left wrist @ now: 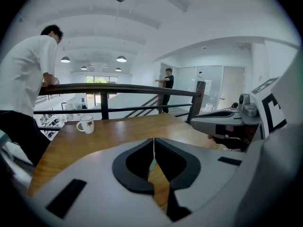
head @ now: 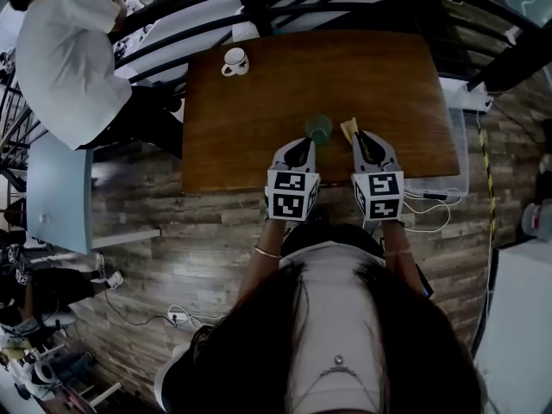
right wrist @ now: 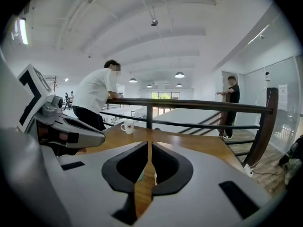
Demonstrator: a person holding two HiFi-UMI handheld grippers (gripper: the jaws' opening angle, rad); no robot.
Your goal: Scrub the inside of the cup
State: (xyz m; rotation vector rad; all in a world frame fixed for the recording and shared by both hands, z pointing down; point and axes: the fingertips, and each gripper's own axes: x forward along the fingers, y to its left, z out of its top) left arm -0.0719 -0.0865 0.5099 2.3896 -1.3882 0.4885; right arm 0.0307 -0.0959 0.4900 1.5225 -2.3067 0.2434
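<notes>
- Left gripper (head: 301, 143), jaws together and empty, points at the green cup (head: 318, 128) on the wooden table (head: 397, 76), likely to steady it.
- Right gripper (head: 366, 138), closed on nothing, faces a yellowish item (head: 348, 128), probably the scrubber.
- White mug (head: 235, 61) waits far left.

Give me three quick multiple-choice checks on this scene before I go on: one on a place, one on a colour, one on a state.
1. Where does the mug stand on the table?
A. far left corner
B. near edge, middle
C. far right corner

2. What colour is the cup?
A. red
B. green
C. black

3. How do the jaws of the left gripper and right gripper stand?
A. shut, nothing between
B. wide open
C. shut on the cup

Answers:
1 A: the head view shows it at the far left corner.
2 B: it shows green just beyond the gripper tips.
3 A: each gripper view shows its jaws together and empty.
</notes>
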